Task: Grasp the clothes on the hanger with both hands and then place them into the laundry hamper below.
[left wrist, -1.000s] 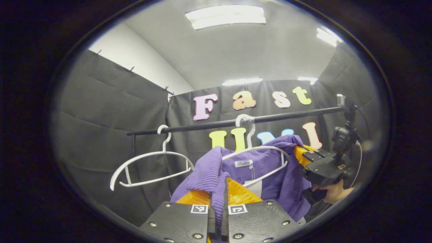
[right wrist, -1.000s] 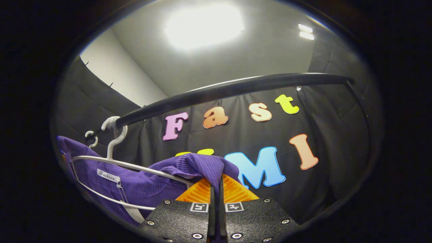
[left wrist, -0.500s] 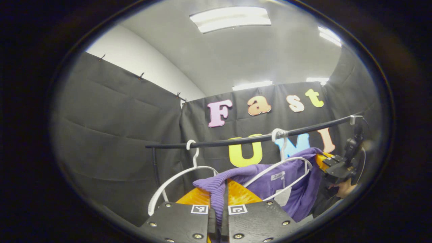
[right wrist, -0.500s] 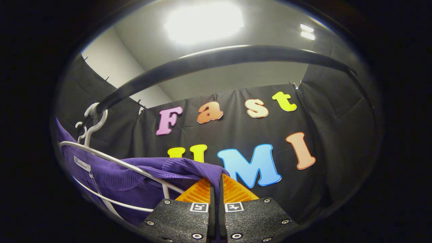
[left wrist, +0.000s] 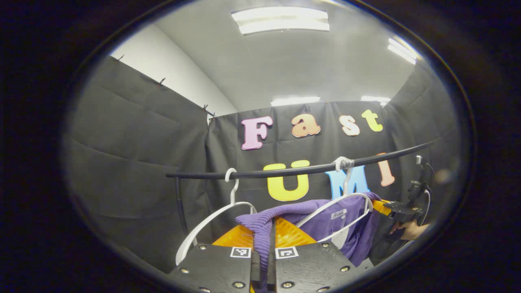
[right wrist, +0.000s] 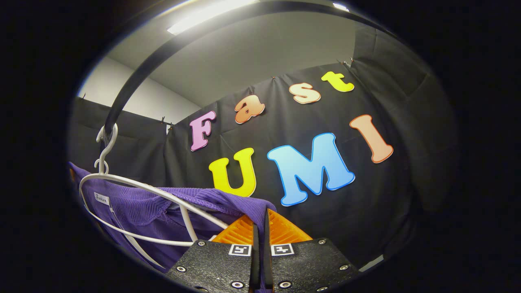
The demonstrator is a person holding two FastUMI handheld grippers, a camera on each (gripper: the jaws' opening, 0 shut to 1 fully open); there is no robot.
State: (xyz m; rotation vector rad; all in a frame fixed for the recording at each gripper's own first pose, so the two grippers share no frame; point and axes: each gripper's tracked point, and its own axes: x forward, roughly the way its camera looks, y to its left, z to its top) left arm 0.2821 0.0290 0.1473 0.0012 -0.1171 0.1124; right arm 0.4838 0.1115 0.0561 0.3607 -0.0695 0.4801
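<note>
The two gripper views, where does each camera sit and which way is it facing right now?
Left gripper view: rides on the left claw, below the black rail, looking up and forward; own fingers pinch the purple garment; farther right, the right claw and a hand.
Right gripper view: rides on the right claw, closer under the rail, tilted up at the wall; own fingers pinch the garment's other end.
Shared: rail, garment, white hanger inside it.
</note>
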